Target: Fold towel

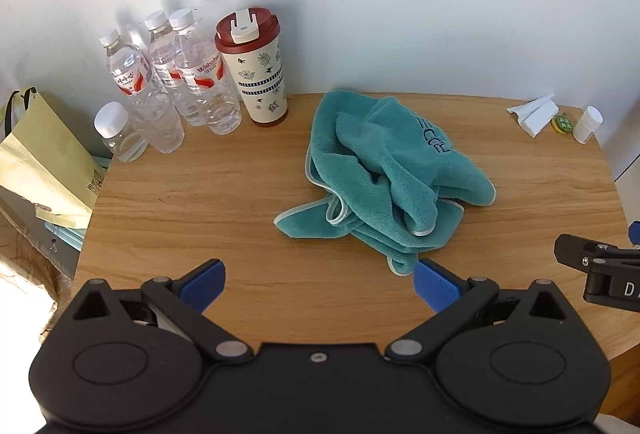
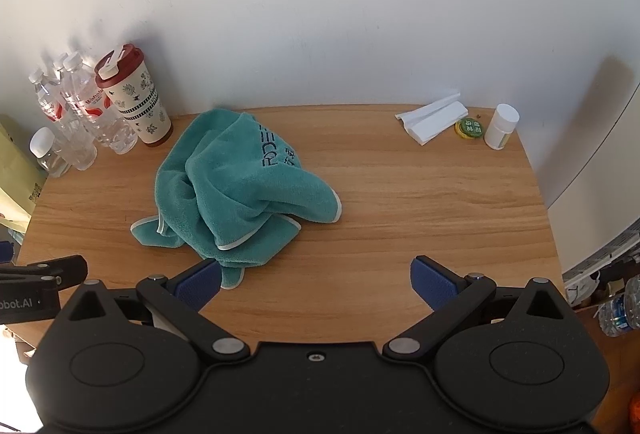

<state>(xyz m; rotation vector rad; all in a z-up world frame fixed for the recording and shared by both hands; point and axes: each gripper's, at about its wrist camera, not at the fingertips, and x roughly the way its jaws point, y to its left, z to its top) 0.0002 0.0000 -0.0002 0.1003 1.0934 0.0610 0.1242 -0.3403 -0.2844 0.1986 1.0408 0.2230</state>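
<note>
Lying crumpled on the table (image 1: 192, 202), the towel (image 1: 384, 174) sits ahead of both claws. Left claw (image 1: 318, 284), spread wide and empty, has it ahead and to the right, a corner just beside its right finger. Right claw (image 2: 316, 282), also spread and empty, has it ahead-left, its hem at the left finger.
</note>
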